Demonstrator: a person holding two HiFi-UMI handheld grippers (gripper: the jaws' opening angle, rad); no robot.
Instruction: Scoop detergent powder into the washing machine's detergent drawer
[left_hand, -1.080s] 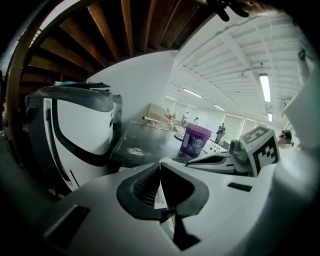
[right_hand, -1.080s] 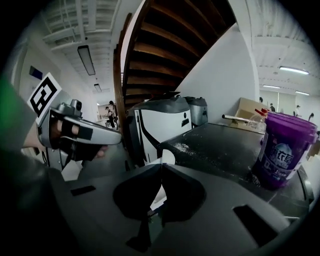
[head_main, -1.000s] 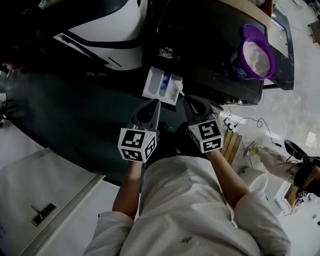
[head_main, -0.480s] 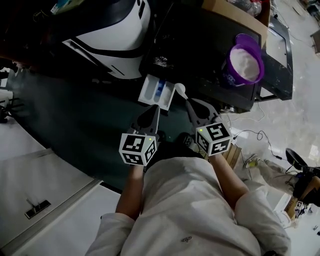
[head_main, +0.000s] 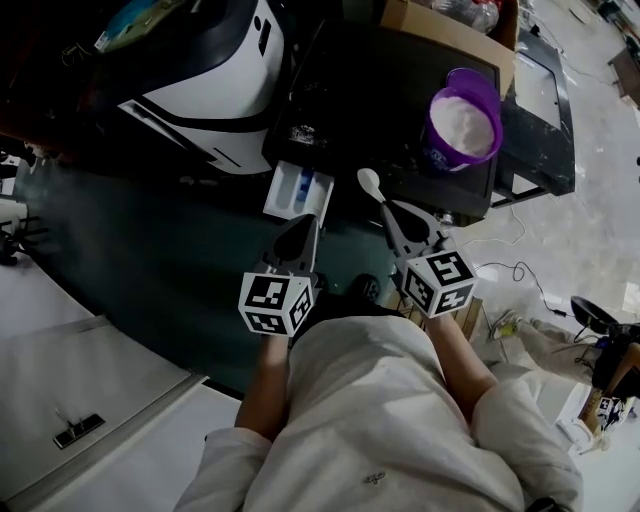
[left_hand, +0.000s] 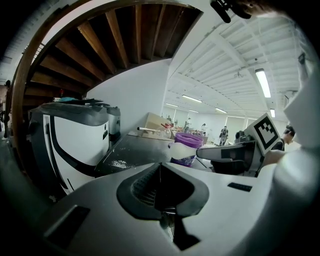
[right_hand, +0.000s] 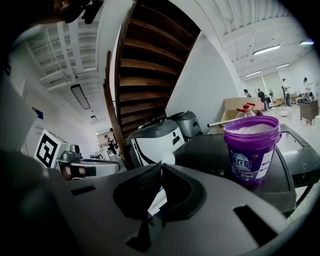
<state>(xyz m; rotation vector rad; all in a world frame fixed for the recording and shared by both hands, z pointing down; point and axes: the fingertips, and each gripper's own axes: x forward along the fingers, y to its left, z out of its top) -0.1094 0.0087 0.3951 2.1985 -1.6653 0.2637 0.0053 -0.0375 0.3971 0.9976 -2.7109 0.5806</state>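
The white detergent drawer (head_main: 284, 196) stands pulled out from the dark front of the washing machine (head_main: 330, 90). A purple tub (head_main: 462, 125) full of white powder sits on the machine's top at the right; it also shows in the right gripper view (right_hand: 251, 150). My right gripper (head_main: 398, 212) is shut on the handle of a white spoon (head_main: 369, 180), whose bowl hangs between drawer and tub. The spoon's bowl (right_hand: 168, 157) pokes up beyond the jaws. My left gripper (head_main: 300, 232) is shut on nothing, just below the drawer.
A white and black appliance (head_main: 215, 60) stands left of the machine, and a cardboard box (head_main: 440, 25) behind the tub. Cables and a wooden piece (head_main: 465, 290) lie on the floor at the right. From the left gripper view, the right gripper (left_hand: 235, 156) shows beside the tub (left_hand: 187, 141).
The right gripper has carried the spoon off the drawer, up and right toward the purple tub. The left gripper has stayed below the drawer.
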